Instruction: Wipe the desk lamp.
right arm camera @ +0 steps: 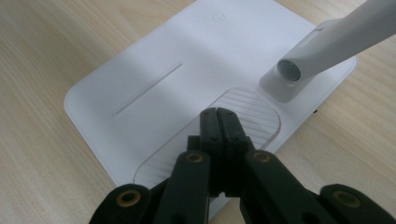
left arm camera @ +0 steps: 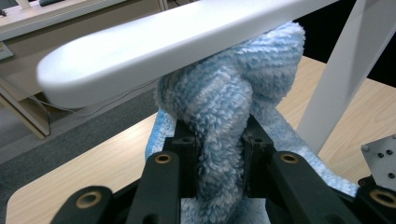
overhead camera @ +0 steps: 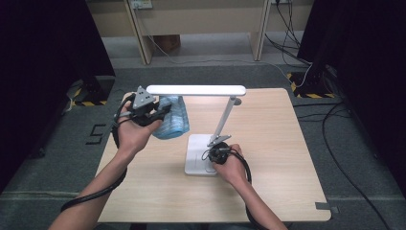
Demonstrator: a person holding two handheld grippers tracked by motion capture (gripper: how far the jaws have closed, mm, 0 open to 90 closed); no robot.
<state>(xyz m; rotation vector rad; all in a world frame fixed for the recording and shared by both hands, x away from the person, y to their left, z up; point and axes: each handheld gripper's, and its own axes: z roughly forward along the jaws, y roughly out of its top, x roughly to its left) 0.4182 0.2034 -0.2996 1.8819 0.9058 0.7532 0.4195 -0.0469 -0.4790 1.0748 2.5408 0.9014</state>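
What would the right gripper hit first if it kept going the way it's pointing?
Most likely the lamp base. The right gripper has its jaws shut with nothing between them, aimed down at the ribbed panel on that base. Whether the tips already touch it is unclear.

A light wooden worktop with rounded corners fills the middle of the high view, standing on grey carpet. Pale wooden furniture legs rise at the upper centre, with black cables trailing over the floor at the upper right. Yellow-and-black hazard tape marks the floor at both sides. Dark black panels close off the upper left and upper right.
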